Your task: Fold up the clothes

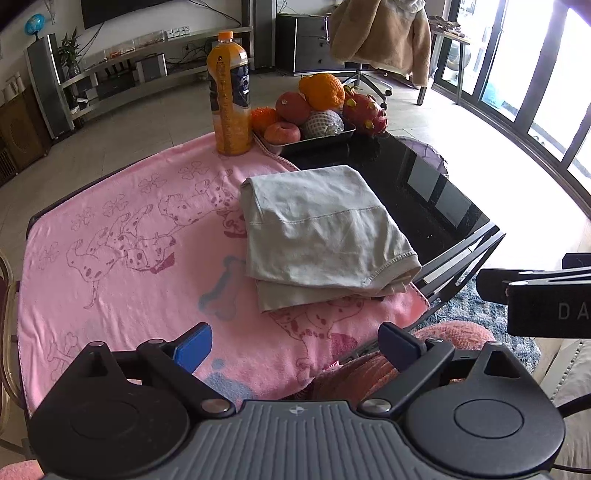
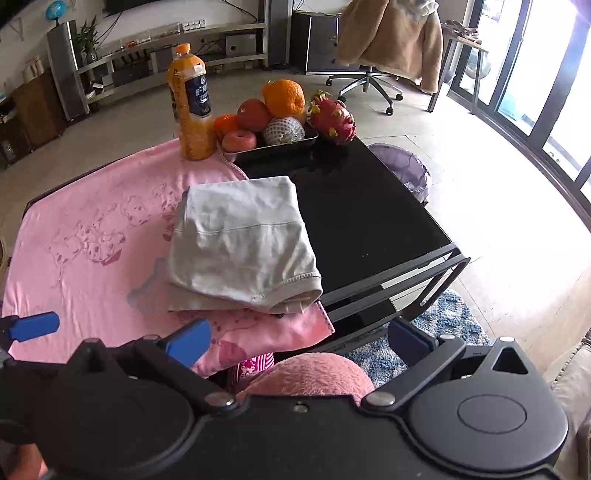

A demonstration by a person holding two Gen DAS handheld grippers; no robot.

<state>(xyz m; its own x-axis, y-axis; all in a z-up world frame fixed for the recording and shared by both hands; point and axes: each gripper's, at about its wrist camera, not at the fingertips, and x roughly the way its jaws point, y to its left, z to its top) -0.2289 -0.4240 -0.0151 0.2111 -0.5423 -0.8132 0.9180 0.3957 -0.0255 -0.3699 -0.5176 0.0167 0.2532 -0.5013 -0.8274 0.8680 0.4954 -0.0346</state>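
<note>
A light grey garment (image 1: 317,232) lies folded into a compact rectangle on a pink dog-print towel (image 1: 129,251), near the towel's right edge on the black table. It also shows in the right wrist view (image 2: 240,243). My left gripper (image 1: 295,347) is open and empty, held back from the garment's near edge. My right gripper (image 2: 299,343) is open and empty, also short of the garment. The right gripper's body (image 1: 546,295) shows at the right edge of the left wrist view. A blue fingertip (image 2: 35,326) of the left gripper shows at the far left of the right wrist view.
An orange juice bottle (image 1: 229,96) and a tray of fruit (image 1: 314,110) stand at the table's far side. Bare black glass tabletop (image 1: 417,184) lies right of the garment. A pink fuzzy knee (image 2: 314,373) is below the table edge. An office chair with a beige coat (image 1: 384,33) stands behind.
</note>
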